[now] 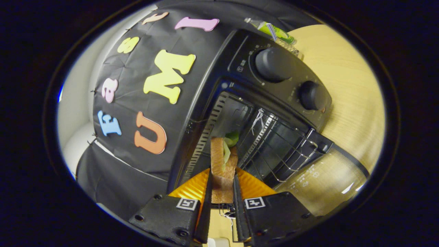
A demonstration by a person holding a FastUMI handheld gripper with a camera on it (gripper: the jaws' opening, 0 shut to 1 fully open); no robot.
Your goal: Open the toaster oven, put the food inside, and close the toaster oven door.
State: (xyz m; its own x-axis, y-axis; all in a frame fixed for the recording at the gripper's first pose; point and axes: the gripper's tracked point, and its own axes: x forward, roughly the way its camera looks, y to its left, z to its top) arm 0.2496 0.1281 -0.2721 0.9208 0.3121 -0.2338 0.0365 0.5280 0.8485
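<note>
The gripper (pixel 222 187) held a sandwich (pixel 223 164) pressed between both fingers, just before the open toaster oven (pixel 274 89), whose door (pixel 325 181) lay down over the desk (pixel 349 85).

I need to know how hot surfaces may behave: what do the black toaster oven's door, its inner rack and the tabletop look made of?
The toaster oven door: clear glass, apparently; the table shows through. The rack: thin bright metal wire, glinting. The table: pale wood or laminate, with visible grain. The gripper is shut on a sandwich.
</note>
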